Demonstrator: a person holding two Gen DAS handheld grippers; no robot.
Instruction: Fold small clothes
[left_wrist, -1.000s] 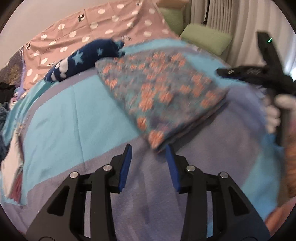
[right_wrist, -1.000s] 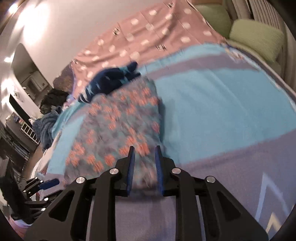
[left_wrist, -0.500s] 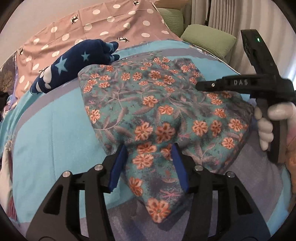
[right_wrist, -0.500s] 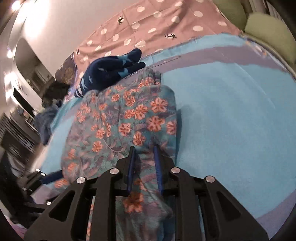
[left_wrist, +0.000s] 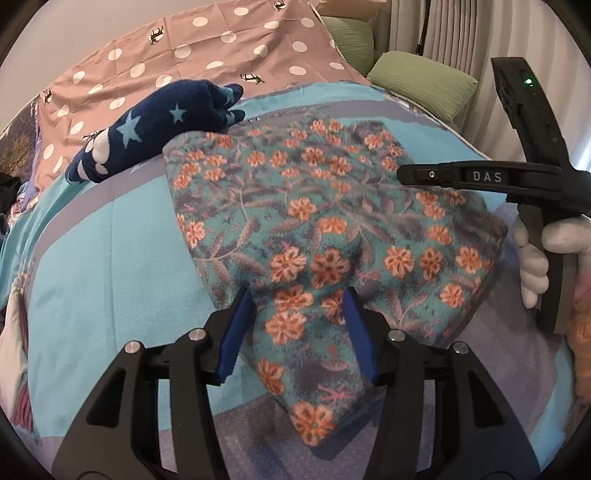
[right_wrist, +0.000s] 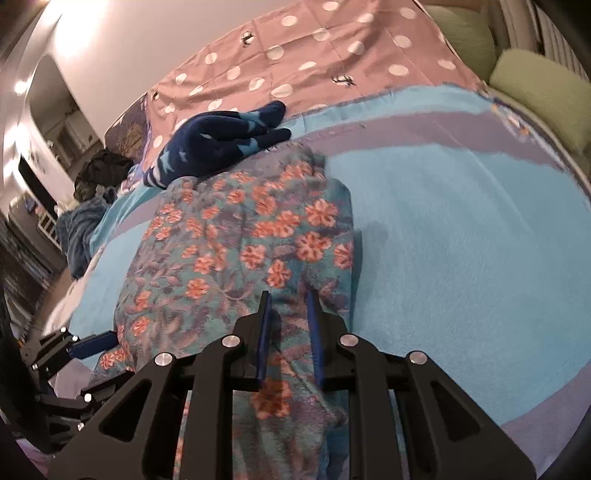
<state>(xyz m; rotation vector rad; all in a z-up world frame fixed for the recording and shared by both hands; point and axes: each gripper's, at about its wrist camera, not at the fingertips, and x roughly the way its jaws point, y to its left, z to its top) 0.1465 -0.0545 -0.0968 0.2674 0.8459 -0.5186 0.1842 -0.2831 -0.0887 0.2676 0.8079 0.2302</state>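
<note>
A folded teal garment with orange flowers (left_wrist: 332, 221) lies on the blue and purple bedspread (left_wrist: 110, 258); it also shows in the right wrist view (right_wrist: 240, 240). My left gripper (left_wrist: 299, 314) is open, its blue pads on either side of the garment's near corner. My right gripper (right_wrist: 288, 317) is over the garment's opposite edge, jaws a small gap apart with cloth between them. The right gripper's body (left_wrist: 517, 177) shows at the right of the left wrist view. The left gripper (right_wrist: 92, 343) shows at the lower left of the right wrist view.
A navy garment with light stars (left_wrist: 159, 122) lies just beyond the floral one, against a pink polka-dot cover (left_wrist: 221, 44). Green pillows (left_wrist: 424, 81) sit at the far right by a curtain. Clothes are piled off the bed's left side (right_wrist: 99, 173).
The floral garment was carried nearer and laid down; the left gripper now straddles its corner. The right gripper's jaws have parted slightly on the cloth.
</note>
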